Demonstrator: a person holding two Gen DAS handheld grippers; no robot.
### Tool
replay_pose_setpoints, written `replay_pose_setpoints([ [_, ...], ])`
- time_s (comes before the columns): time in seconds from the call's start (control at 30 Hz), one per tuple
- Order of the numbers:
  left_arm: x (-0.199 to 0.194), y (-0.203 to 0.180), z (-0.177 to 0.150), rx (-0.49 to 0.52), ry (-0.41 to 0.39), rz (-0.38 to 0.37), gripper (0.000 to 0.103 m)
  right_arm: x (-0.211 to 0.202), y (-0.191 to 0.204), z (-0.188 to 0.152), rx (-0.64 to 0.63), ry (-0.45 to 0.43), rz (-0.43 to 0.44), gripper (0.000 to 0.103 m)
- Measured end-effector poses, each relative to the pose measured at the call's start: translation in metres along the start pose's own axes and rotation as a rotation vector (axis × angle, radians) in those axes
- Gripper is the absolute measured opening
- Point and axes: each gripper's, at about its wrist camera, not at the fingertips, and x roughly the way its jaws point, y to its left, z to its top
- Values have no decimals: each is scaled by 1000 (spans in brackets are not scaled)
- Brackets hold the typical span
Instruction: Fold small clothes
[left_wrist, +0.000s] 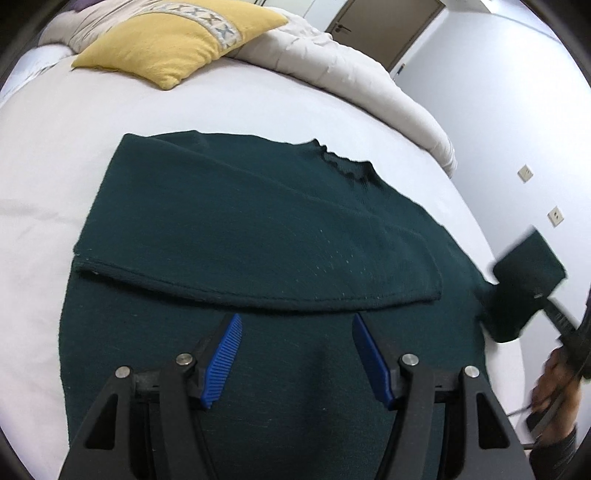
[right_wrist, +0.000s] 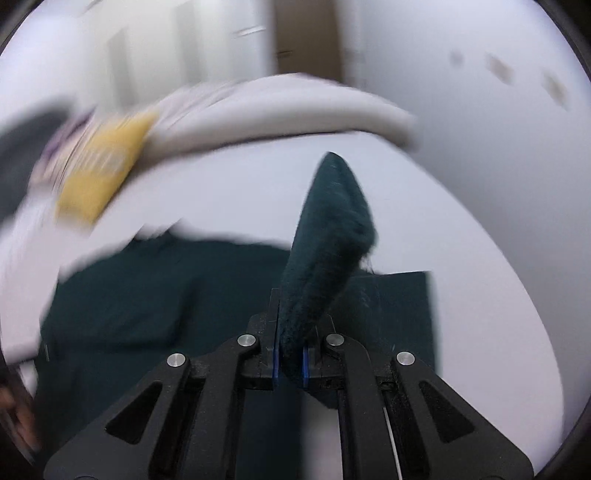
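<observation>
Left wrist view: dark green sweater lay flat on the white bed, one sleeve folded across its body.
Left gripper: spread, empty, over the hem.
Right wrist view: right gripper pinched the other sleeve's cuff, lifted toward 12 o'clock.
Handling: soft, limp, light knit, probably grippy; best held at cuffs and hem.

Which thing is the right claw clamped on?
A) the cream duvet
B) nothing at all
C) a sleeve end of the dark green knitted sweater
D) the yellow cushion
C: the right claw pinches the dark green knitted sweater's sleeve end, raised off the white bed sheet.
</observation>
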Motion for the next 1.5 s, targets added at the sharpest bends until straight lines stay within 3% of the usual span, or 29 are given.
replay_pose_setpoints([
  [0.07, -1, 5, 2, -7, 0, -14, 65, 15, 69, -15, -116, 41, 32, 6],
  [0.2, 0, 8, 3, -20, 11, -47, 65, 49, 140, -52, -243, 118, 54, 11],
  [0.27, 4, 0, 4, -18, 20, -73, 65, 64, 159, -73, -281, 162, 68, 34],
  [0.3, 6, -5, 5, -12, 24, -85, 65, 65, 164, -80, -296, 168, 92, 41],
  [0.37, 11, -24, 7, 12, 30, -115, 65, 48, 161, -86, -298, 132, 131, 69],
  [0.4, 15, -34, 8, 30, 34, -120, 66, 36, 152, -85, -269, 102, 140, 71],
  [0.5, 36, -69, 10, 108, 60, -95, 65, 1, 120, -86, -149, 56, 169, 71],
  [0.53, 49, -81, 10, 130, 88, -75, 60, -11, 89, -86, -73, 53, 193, 71],
  [0.57, 58, -87, 9, 136, 108, -71, 54, -17, 68, -85, 4, 55, 208, 71],
  [0.63, 78, -99, 6, 142, 157, -38, 24, -23, 25, -82, 107, 58, 209, 71],
  [0.77, 78, -109, 0, 165, 134, 2, 10, -37, -34, -90, 202, 36, 182, 66],
  [0.87, 63, -113, 2, 185, 101, -5, 8, -35, -67, -96, 264, 36, 162, 63],
  [1.0, 24, -127, 19, 271, -19, -2, 8, -14, -84, -90, 357, 18, 132, 63],
  [1.13, 2, -109, 49, 284, -99, 29, 8, 5, -111, -82, 439, 40, 127, 63],
  [1.27, 16, -68, 69, 232, -87, 83, 8, 39, -123, -67, 482, 67, 130, 63],
  [1.5, 55, -10, 64, 158, 4, 126, 8, 113, -111, -44, 470, 145, 106, 63],
])
